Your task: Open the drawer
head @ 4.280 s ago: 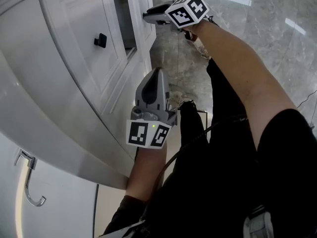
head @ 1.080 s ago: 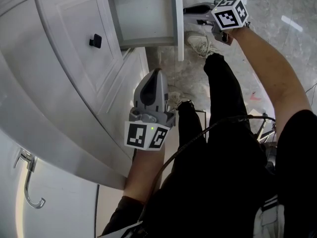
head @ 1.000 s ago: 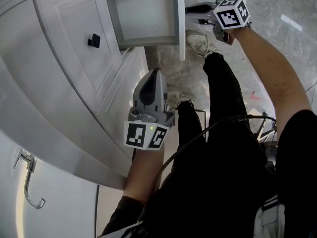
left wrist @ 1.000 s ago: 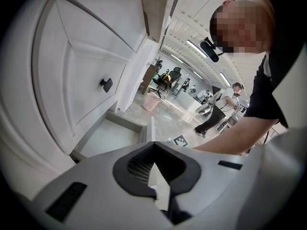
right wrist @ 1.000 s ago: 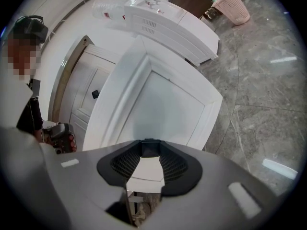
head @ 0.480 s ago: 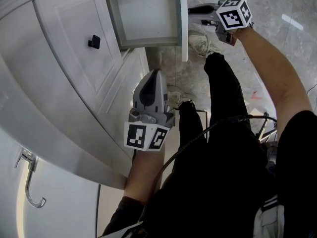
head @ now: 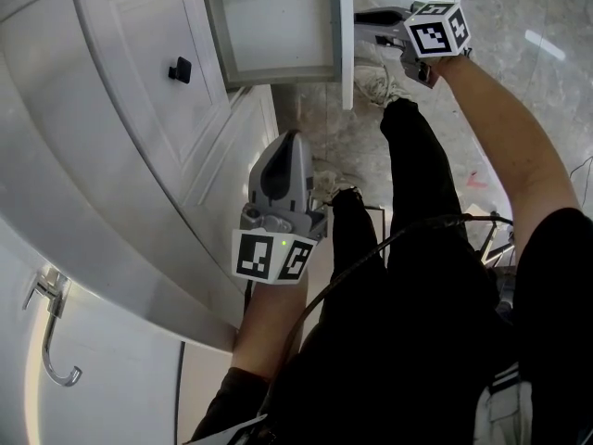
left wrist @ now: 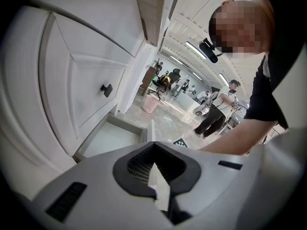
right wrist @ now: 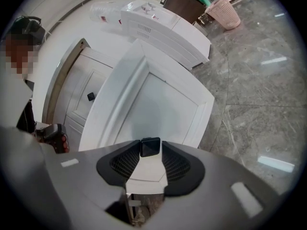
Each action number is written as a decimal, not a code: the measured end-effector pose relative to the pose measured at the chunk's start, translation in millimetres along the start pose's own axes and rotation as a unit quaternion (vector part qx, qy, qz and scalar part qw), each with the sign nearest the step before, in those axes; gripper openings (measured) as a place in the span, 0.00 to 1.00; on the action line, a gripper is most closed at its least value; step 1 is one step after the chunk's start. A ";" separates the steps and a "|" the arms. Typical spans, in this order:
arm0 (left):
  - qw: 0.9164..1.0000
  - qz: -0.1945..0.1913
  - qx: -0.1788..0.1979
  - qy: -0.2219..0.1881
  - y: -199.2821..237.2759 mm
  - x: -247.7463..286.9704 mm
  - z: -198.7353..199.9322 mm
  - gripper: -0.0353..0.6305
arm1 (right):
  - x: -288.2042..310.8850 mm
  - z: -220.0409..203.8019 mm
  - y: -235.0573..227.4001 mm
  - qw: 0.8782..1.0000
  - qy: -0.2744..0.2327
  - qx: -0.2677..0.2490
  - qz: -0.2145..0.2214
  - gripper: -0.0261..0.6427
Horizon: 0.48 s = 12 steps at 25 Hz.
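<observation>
The white drawer (head: 278,26) stands pulled out of the cabinet, its inside bare. My right gripper (head: 363,17) is at the drawer front (head: 346,35), its pads on either side of the small black knob (right wrist: 150,147) and still touching it. Its jaws have just been opening a little, with the knob between them. The panelled drawer front (right wrist: 158,99) fills the right gripper view. My left gripper (head: 295,137) hangs lower, apart from the cabinet, shut with nothing in it. It looks toward the drawer (left wrist: 112,140) from below.
A cabinet door with a black knob (head: 181,69) is left of the drawer. A metal hook (head: 48,332) hangs at lower left. The person's legs and shoe (head: 380,77) stand on the grey marble floor by the drawer. A pink bin (right wrist: 225,11) is far back.
About four seconds ago the drawer was nearly closed; the right gripper has since pulled it out to the right. Over the last second both grippers have stayed about where they were.
</observation>
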State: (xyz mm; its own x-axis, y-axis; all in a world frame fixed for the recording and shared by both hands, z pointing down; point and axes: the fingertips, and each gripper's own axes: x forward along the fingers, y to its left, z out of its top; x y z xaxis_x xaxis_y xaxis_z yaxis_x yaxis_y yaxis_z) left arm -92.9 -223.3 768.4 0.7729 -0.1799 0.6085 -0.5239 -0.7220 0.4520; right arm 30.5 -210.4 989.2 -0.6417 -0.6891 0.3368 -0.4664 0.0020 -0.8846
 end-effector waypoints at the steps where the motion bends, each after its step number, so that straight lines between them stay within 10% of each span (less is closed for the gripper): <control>1: 1.000 0.000 0.000 -0.001 -1.4 -2.3 1.7 0.06 | -1.0 -1.0 -1.7 1.000 0.003 -0.003 -0.013 0.24; 12: 0.999 -0.020 0.003 -0.025 -44.3 -47.1 48.5 0.06 | -75.8 -1.1 12.9 0.990 0.001 -0.026 -0.141 0.29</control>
State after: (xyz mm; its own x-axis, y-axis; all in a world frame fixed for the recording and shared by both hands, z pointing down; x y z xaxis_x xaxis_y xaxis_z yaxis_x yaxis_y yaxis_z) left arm -88.7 -215.3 688.1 0.8105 -0.1839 0.5561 -0.4899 -0.7334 0.4714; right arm 72.5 -157.3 952.6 -0.4815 -0.6667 0.5689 -0.6587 -0.1529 -0.7367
